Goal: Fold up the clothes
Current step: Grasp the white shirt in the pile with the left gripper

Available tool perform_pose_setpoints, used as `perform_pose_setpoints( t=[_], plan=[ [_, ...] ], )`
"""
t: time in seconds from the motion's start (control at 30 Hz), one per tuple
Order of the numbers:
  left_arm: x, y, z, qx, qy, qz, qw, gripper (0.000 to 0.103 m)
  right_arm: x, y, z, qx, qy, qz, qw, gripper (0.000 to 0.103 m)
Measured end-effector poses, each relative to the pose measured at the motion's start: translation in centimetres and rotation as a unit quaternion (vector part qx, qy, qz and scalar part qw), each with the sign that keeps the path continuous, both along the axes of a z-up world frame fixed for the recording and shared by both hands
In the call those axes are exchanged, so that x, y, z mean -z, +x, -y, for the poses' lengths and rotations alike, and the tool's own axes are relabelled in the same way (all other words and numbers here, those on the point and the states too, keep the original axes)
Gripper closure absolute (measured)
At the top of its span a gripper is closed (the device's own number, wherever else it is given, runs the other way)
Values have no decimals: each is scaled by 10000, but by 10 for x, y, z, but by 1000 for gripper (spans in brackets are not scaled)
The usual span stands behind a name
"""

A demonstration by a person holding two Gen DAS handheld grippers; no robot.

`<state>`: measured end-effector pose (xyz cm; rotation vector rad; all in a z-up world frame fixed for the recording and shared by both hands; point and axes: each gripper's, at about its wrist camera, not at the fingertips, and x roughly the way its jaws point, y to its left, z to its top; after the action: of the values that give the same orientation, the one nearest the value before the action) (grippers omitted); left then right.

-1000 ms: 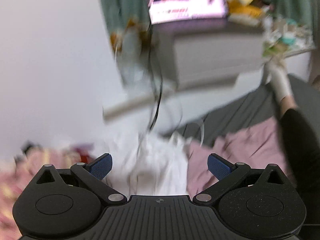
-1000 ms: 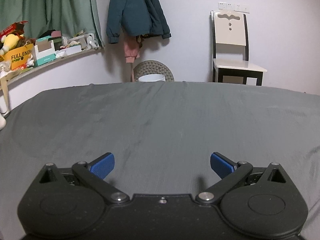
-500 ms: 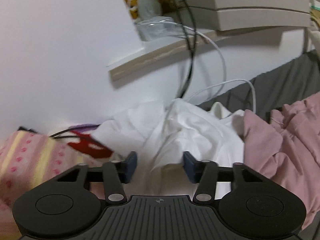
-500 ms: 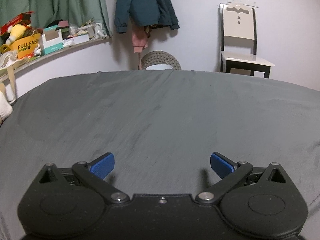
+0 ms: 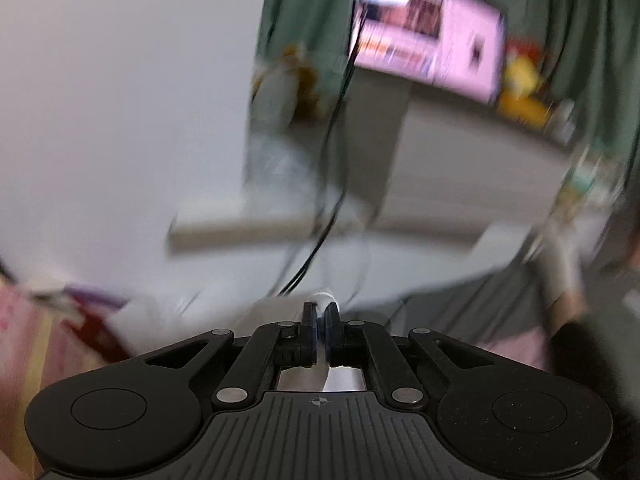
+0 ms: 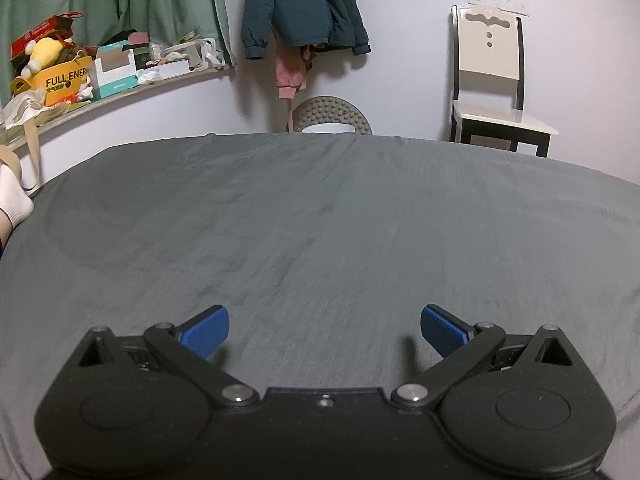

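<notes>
White cloth [image 5: 320,295] is pinched between the pressed-together jaws of the left gripper [image 5: 320,320]; a small fold pokes out just past the fingertips, and more of it shows pale below them, through the gap in the gripper's frame. The left wrist view is blurred, so the cloth's shape beyond that cannot be told.

Largest in sight is the grey bed [image 6: 320,220], spreading smooth and bare ahead of the right gripper [image 6: 324,328] and between its jaws, which stand wide apart holding nothing. The bed's far edge curves well beyond the jaws, with a chair [image 6: 492,80] and a hanging jacket [image 6: 300,4] past it against the wall. A cluttered shelf [image 6: 120,88] runs to the far left, and a socked foot [image 6: 14,200] rests at the bed's left edge.

Right of the left jaws lies pink cloth [image 5: 516,346]; left of them, a pink-and-yellow fabric [image 5: 28,344]. Black cables [image 5: 320,236] hang just ahead.
</notes>
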<state>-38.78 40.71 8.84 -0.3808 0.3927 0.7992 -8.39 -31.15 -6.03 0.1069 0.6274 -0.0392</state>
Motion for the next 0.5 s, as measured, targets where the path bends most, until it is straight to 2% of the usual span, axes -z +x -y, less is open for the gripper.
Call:
perform_pose_setpoints(
  t=[0.13,0.2,0.27,0.33,0.37,0.43,0.47,0.5],
  plan=[
    [-63,6,21,397,315,809,9954,100,0,1,4,95,147,-58,9998,0],
    [-104,11,33,632,637,1217,9885,100,0,1,7,140,205,-62,9997,0],
    [-148,12,48,865,987,1638,9777,100,-1,2,10,220,252,-50,9994,0],
    [-196,15,68,1179,1375,1964,9637,101,-2,3,15,312,371,-47,9988,0],
    [-221,17,82,1419,1625,2128,9530,103,-2,3,17,364,451,-53,9983,0],
    [-270,18,118,1943,2143,2427,9260,103,-2,4,23,483,643,-53,9967,0],
    [-297,22,140,2113,2330,2506,9156,103,-3,4,26,539,736,-40,9958,0],
    [-318,26,157,2304,2390,2531,9087,103,-3,4,29,581,813,-11,9950,0]
  ],
)
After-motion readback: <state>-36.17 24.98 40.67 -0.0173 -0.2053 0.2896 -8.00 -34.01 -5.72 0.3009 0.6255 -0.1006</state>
